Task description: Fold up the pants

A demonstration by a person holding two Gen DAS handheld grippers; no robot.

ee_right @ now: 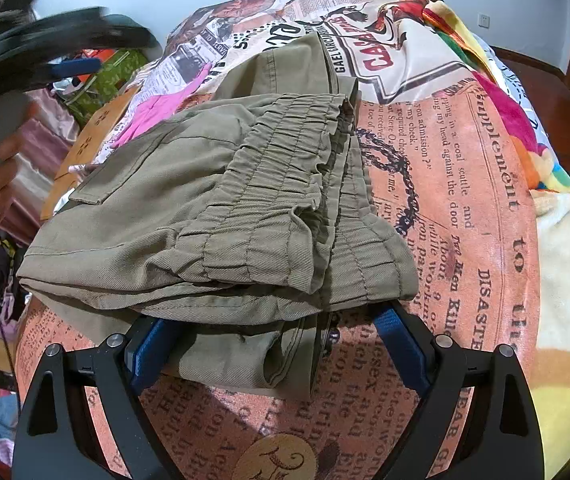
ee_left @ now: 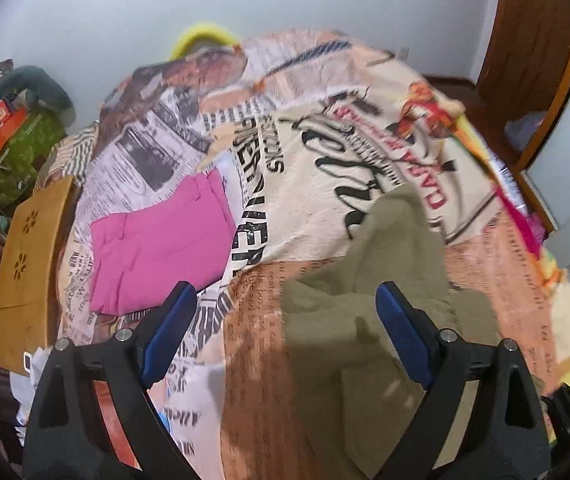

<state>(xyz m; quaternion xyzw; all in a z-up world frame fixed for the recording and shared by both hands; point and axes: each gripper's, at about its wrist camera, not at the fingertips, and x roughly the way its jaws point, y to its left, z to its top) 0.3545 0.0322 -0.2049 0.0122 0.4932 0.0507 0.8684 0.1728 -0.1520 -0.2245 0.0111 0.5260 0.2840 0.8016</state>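
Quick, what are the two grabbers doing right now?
Left gripper: open, holding nothing.
Right gripper: open around the edge of the khaki pants, not squeezing.

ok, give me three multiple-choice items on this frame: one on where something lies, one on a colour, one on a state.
1. Where do the folded pink pants lie relative to the olive pants in the left wrist view?
A. on top of them
B. to their left, apart
C. under them

2. What colour are the left gripper pads?
A. red
B. white
C. blue

3. How is the right gripper?
A. open, pads either side of the olive pants' edge
B. shut on the blanket
C. out of view

Answers: B, printed blanket shows between them; C, both pads are blue; A, fingers stand wide apart.
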